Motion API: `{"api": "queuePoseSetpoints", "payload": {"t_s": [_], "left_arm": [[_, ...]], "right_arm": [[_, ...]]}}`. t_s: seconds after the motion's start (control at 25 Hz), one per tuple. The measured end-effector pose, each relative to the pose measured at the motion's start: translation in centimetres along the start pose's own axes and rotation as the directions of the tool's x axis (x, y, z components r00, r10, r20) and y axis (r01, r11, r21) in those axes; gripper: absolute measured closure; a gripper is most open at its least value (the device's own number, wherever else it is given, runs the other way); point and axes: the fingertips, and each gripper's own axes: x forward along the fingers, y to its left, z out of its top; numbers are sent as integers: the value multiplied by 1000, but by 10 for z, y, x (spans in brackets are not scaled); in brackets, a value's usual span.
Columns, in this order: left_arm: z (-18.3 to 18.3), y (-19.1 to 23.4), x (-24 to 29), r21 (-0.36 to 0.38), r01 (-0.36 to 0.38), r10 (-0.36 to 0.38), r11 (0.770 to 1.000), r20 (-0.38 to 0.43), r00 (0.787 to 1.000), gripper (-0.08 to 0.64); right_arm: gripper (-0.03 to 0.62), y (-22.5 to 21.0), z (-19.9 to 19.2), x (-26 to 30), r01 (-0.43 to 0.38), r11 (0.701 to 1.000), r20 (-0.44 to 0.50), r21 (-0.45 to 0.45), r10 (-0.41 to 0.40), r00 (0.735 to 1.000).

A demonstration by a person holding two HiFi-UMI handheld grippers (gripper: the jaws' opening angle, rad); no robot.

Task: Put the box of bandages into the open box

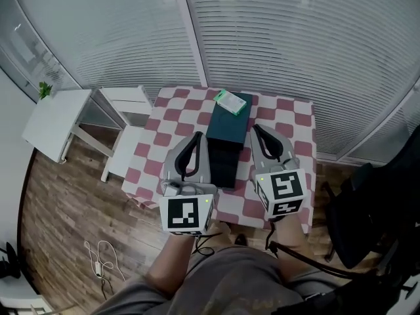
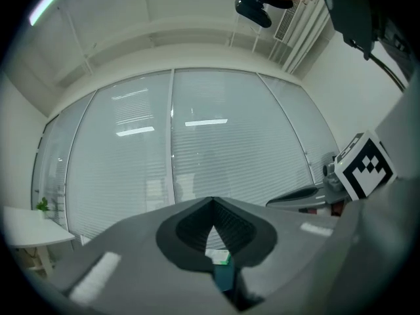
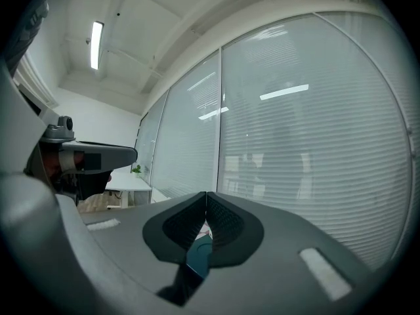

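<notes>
A small white and green box of bandages point(image 1: 230, 101) lies on the far end of a dark teal box point(image 1: 227, 128) on the checkered table point(image 1: 283, 120). A black section point(image 1: 222, 165) adjoins the teal box on its near side; I cannot tell whether it is the box's open inside. My left gripper point(image 1: 199, 135) hovers over the box's left side, shut and empty. My right gripper point(image 1: 254, 128) hovers over its right side, also shut and empty. Through the left gripper point(image 2: 211, 201) pads a sliver of the bandage box point(image 2: 218, 257) shows. The right gripper point(image 3: 206, 193) frames a sliver of the teal box point(image 3: 199, 254).
A white side table point(image 1: 56, 120) with a small plant point(image 1: 44, 89) and a white stool point(image 1: 126, 100) stand left of the table. Window blinds point(image 1: 295, 38) run along the far side. A black chair point(image 1: 361, 209) is at the right. A cable point(image 1: 102, 254) lies on the wooden floor.
</notes>
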Motion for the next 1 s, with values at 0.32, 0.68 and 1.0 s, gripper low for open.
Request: {"api": "queuePoseSetpoints", "payload": {"t_s": [0.32, 0.68, 1.0], "left_arm": [[-50, 37, 56, -64, -5, 0, 998, -70, 998, 560], [-108, 73, 126, -117, 29, -46, 993, -148, 988, 560], [-166, 87, 172, -178, 38, -78, 983, -225, 971, 560]], "right_arm": [[553, -9, -38, 63, -24, 1000, -89, 2, 24, 996], [462, -21, -89, 143, -75, 997, -185, 20, 78, 980], [287, -40, -148, 189, -105, 993, -281, 51, 115, 953]]}}
